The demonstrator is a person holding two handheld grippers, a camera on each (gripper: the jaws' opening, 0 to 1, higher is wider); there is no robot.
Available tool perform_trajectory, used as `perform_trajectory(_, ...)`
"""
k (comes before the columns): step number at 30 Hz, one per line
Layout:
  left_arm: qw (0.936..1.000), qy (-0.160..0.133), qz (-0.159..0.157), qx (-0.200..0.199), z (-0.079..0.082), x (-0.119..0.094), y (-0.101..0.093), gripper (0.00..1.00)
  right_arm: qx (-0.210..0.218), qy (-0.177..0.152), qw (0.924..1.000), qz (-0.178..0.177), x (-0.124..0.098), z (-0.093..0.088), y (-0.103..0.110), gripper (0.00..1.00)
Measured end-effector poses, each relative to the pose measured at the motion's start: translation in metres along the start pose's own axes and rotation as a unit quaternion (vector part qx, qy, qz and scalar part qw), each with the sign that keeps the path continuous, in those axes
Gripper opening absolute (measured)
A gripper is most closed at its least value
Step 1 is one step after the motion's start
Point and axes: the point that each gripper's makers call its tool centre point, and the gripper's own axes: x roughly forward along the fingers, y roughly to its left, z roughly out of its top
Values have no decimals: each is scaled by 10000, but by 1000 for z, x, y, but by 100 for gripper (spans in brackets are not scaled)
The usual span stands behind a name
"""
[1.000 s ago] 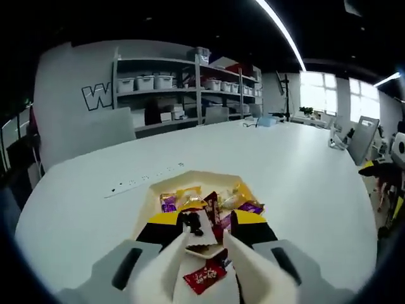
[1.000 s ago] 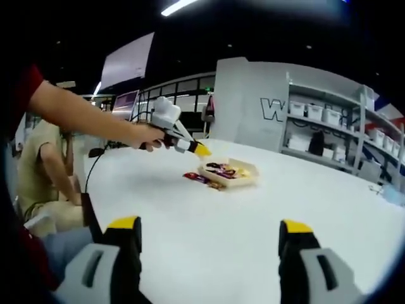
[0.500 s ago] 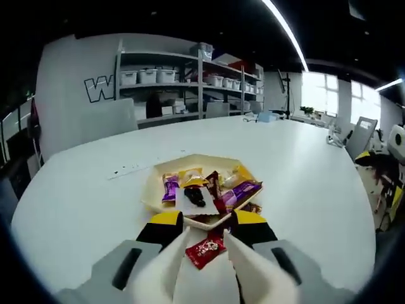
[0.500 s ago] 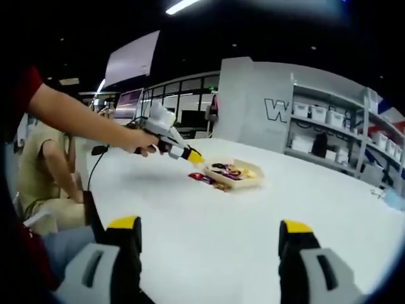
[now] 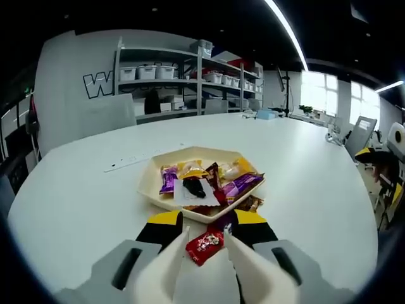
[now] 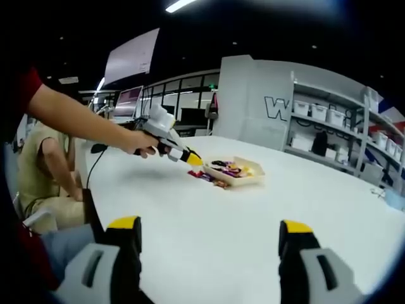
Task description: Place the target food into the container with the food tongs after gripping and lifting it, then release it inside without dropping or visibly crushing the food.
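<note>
Wide white tabletop [image 5: 304, 183] bearing a cream tray [image 5: 149, 185] heaped with wrapped snacks, a red wrapper [image 5: 205, 245] lying loose just beside its near rim, another brown one [image 5: 251, 204] against that rim.

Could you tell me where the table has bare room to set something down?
The table is bare between the right claw and the tray, and beyond the tray toward the shelves. It is crowded around the tray's near edge, by the red packet.
</note>
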Motion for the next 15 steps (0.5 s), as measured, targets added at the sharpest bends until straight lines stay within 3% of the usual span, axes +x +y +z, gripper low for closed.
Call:
perform_trajectory(12, 10000, 28, -21, -51, -7, 6, 5, 28, 10, 65, 10000, -1, 2, -5, -1, 88)
perform_trajectory(15, 9999, 50, -55, 134, -8, 7, 5, 25, 13, 71, 10000, -4, 2, -6, -2, 88)
